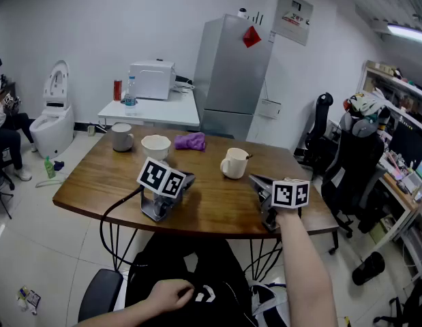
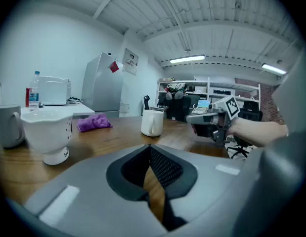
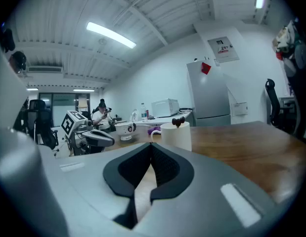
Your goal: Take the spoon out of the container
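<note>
L gripper point(image 1: 189, 178), R gripper point(image 1: 253, 178): fingers point(image 3: 168, 168) together

A wooden table point(image 1: 211, 206) with rounded corners stands on thin dark wire legs over a pale tiled floor point(image 1: 40, 230). Along its far side sit a grey mug point(image 1: 121, 137), a white bowl point(image 1: 156, 146) just beside it and a crumpled purple cloth point(image 1: 190, 141), with a cream mug point(image 1: 234, 163) nearer the middle. The left gripper point(image 1: 188, 179) lies on the wood towards the near edge, its cable trailing off the table's side, and the right gripper point(image 1: 254, 178) sits by the near right edge.
</note>
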Available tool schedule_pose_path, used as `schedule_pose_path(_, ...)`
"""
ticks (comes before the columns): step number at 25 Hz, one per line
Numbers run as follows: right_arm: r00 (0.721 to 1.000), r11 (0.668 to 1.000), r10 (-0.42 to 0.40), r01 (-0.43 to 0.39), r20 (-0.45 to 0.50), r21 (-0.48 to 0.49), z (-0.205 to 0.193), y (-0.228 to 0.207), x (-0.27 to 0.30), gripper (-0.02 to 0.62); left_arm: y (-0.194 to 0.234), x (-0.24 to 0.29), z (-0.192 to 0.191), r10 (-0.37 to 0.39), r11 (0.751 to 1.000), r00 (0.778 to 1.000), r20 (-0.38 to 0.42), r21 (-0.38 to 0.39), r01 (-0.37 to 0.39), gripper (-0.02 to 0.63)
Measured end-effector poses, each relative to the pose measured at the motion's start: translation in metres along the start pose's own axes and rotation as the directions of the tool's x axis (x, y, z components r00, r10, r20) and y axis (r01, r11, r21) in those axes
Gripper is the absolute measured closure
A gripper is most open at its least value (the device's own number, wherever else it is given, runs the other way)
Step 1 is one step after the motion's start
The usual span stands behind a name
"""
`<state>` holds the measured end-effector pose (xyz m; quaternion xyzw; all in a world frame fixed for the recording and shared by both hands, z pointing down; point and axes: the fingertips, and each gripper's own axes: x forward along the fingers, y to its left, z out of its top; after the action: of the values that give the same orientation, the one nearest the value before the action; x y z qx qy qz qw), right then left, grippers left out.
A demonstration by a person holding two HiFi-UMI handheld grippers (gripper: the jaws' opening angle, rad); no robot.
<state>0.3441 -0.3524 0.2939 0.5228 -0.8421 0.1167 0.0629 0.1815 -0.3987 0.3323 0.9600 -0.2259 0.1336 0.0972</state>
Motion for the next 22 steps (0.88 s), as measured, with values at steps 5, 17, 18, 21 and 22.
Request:
schedule_pose_path(5,0.992,0.978,-0.086,0.066,-0.096,-0.198,0.004,-0.008,0.003,0.591,0.003,-0.003,-0.001,0.005,1.0,1.0,-0.013,0.014,-0.004,0.594)
schedule_pose_path(17,0.91,0.706,-0.374,0.155,-0.178,-0.691,0.03,-0.03,0.017,0.532,0.002,-0.002,0.0,0.005,1.0,1.0,-0.014,0.013,-0.005,0.594)
schedule_pose_path(18,0.902,0.666,-0.397,0.153,-0.172,-0.73,0.031,-0.03,0.019,0.529,0.002,-0.003,0.0,0.006,1.0,1.0,-0.014,0.013,-0.006,0.594)
schedule_pose_path(21,0.875,0.551,-0.455,0.129,-0.167,-0.825,0.031,-0.03,0.024,0.518,0.002,-0.003,0.0,0.006,1.0,1.0,-0.013,0.013,-0.006,0.594)
schedule_pose_path(22,0.864,0.517,-0.474,0.117,-0.17,-0.848,0.03,-0.032,0.025,0.515,0.001,-0.003,0.0,0.007,1.0,1.0,-0.013,0.014,-0.006,0.594)
